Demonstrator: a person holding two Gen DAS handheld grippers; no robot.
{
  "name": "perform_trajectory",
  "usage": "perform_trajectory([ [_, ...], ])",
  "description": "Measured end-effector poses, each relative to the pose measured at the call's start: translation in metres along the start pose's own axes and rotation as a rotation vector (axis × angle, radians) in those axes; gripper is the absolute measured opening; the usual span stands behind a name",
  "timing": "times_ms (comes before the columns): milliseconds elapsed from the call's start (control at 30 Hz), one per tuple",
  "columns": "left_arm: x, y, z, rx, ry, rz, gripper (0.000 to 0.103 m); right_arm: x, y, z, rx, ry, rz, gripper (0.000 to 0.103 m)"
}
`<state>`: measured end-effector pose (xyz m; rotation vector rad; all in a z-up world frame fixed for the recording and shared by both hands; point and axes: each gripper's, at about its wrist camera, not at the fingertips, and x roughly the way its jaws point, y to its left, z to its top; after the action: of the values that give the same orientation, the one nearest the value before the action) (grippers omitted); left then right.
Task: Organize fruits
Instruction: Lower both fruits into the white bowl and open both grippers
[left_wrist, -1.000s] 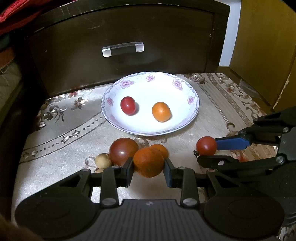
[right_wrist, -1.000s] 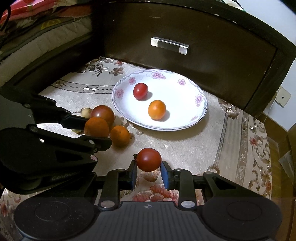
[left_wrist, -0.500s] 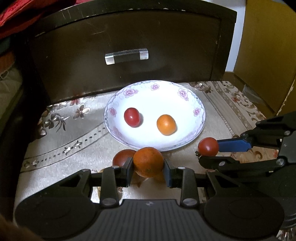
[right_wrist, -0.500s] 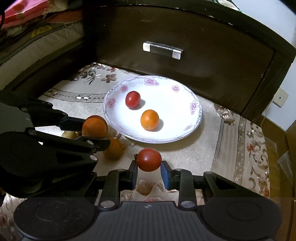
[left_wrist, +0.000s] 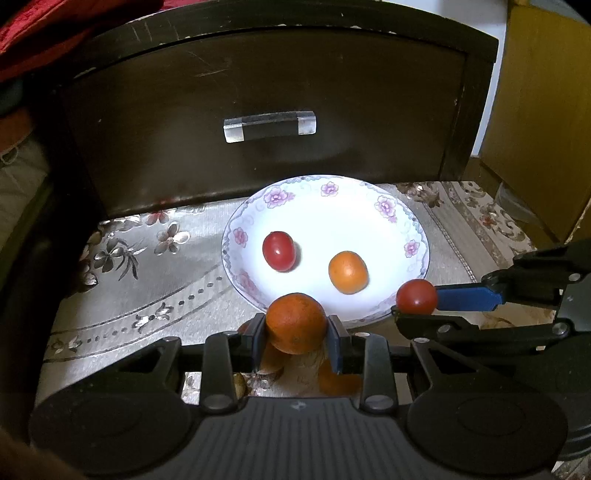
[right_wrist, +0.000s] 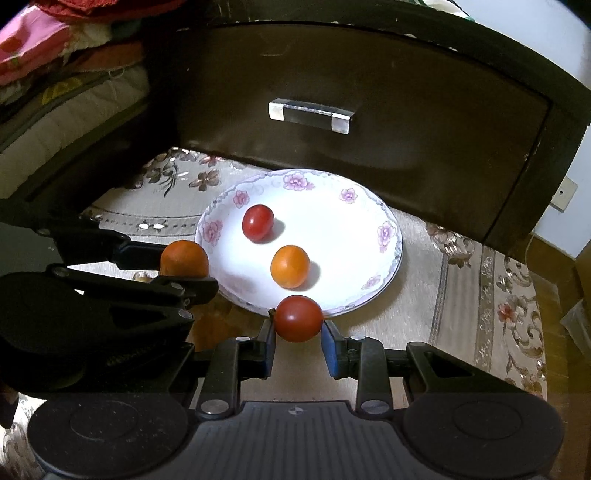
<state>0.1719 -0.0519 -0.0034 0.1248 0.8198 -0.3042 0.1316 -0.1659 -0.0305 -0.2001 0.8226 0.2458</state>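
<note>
A white plate with pink flowers on its rim (left_wrist: 384, 205) (right_wrist: 386, 234) holds a small red tomato (left_wrist: 279, 251) (right_wrist: 258, 222) and a small orange fruit (left_wrist: 348, 272) (right_wrist: 290, 266). My left gripper (left_wrist: 296, 334) (right_wrist: 184, 273) is shut on an orange (left_wrist: 296, 323) (right_wrist: 184, 258) just above the plate's near-left rim. My right gripper (right_wrist: 297, 332) (left_wrist: 416, 308) is shut on a red tomato (right_wrist: 298, 318) (left_wrist: 416, 296) at the plate's near-right rim. Both held fruits hang clear of the cloth.
A dark drawer front with a clear handle (left_wrist: 269, 125) (right_wrist: 310, 114) rises right behind the plate. More fruit (left_wrist: 338, 382) lies on the floral cloth (left_wrist: 147, 258) under my left gripper, mostly hidden. A yellow cabinet (left_wrist: 535, 110) stands at the right.
Both grippers have moved forward towards the plate with their fruits held. The loose fruits on the cloth have slipped under the left gripper, almost out of sight.
</note>
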Motion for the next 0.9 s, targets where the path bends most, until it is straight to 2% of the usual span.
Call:
perform_trajectory([
  [900,0.021,0.013,0.013,-0.087,0.000,0.005,0.040,0.021,-0.015,0.013,0.004,-0.081,0.056,0.025],
])
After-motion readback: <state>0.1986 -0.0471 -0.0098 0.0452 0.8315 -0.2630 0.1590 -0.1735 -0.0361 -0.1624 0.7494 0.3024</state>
